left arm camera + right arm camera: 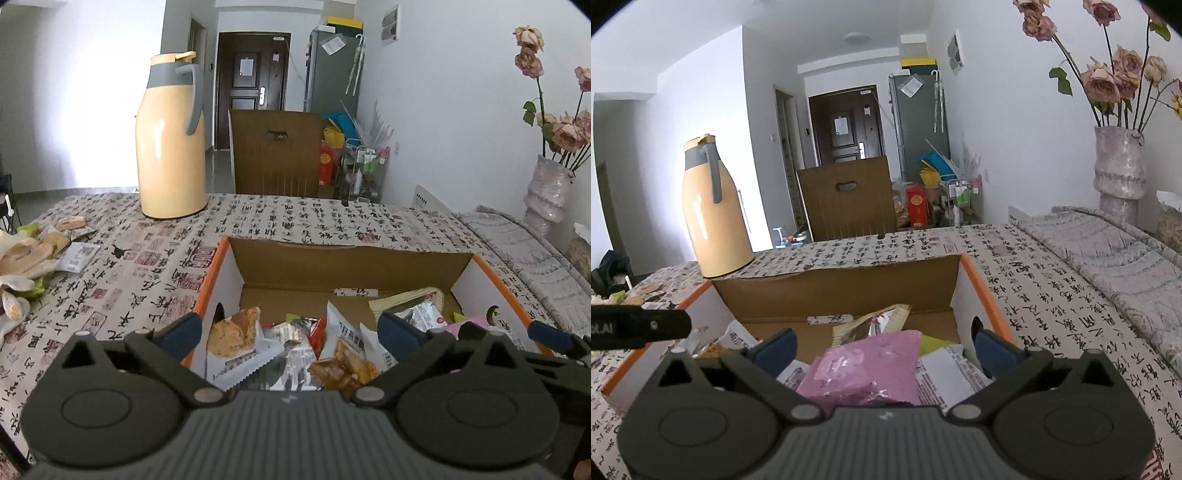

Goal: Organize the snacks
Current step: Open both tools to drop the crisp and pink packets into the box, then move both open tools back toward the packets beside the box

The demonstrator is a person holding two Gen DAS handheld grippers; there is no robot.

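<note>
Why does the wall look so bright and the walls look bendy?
In the left wrist view, light washes out the white wall beside the tall yellow thermos jug, leaving a shine on the jug; in the right wrist view, the fisheye lens bends the walls, the patterned tablecloth and the picture's dark corners.

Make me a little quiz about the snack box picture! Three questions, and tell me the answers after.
1. True or false: the left claw is squeezing a snack.
2. Which colour is the big packet under the right claw? A) pink B) blue C) black
3. Fill in: more loose snacks lie on the tablecloth to the ____ of the box.

Key: 1. False, both claws are open above the box and hold nothing. 2. A, the pink packet. 3. Left, in front of the yellow jug.
</note>
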